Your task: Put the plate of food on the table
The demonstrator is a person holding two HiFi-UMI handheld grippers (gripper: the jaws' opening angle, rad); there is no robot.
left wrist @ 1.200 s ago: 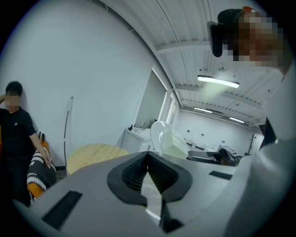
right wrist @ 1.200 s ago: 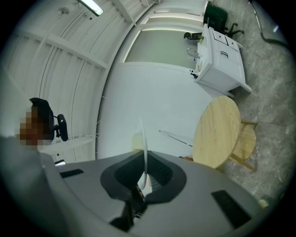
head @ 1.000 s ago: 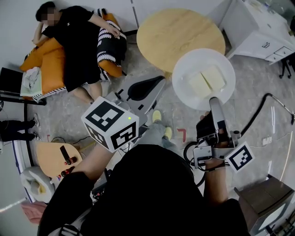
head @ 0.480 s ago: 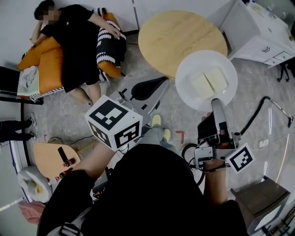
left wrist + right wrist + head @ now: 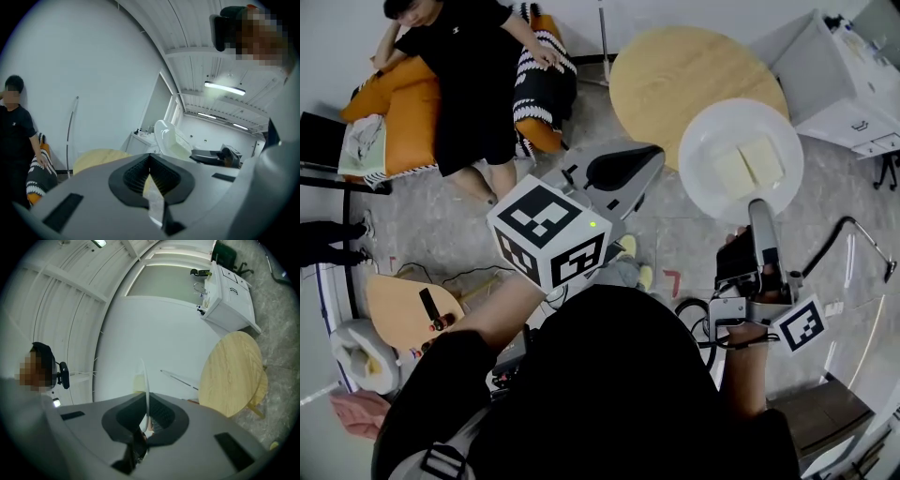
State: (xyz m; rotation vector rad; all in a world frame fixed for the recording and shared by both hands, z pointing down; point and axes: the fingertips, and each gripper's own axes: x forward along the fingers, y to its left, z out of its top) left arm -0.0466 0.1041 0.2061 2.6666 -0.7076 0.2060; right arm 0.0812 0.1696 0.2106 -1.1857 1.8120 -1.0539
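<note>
A grey floor point(image 5: 675, 244) fills most of the head view, with an orange sofa point(image 5: 403, 112) and a seated person point(image 5: 469, 66) at one side and the round wooden table point(image 5: 684, 75) at the other. The white plate point(image 5: 712, 141) hangs in the air at the table's near edge, not yet set down. By the look of it, it hangs more over the floor than over the tabletop.

The right gripper point(image 5: 146, 413) carries it alone, jaws clamped on the near rim, so the whole dish sticks out beyond the grip. That thin hold is the main hazard. A jolt or a quick turn of the wrist could let the rim pivot between the pads and tip the plate toward the floor.

Lowering too soon would likely knock the plate's underside on the table's rim instead of landing it flat.

The left gripper point(image 5: 150, 164) rides beside it, jaws drawn together on nothing, and gives no support. Swung wide, it could bump the plate.

Two pale slices point(image 5: 748, 167) lie loose on top, side by side. Any tilt would probably send them sliding off first.
</note>
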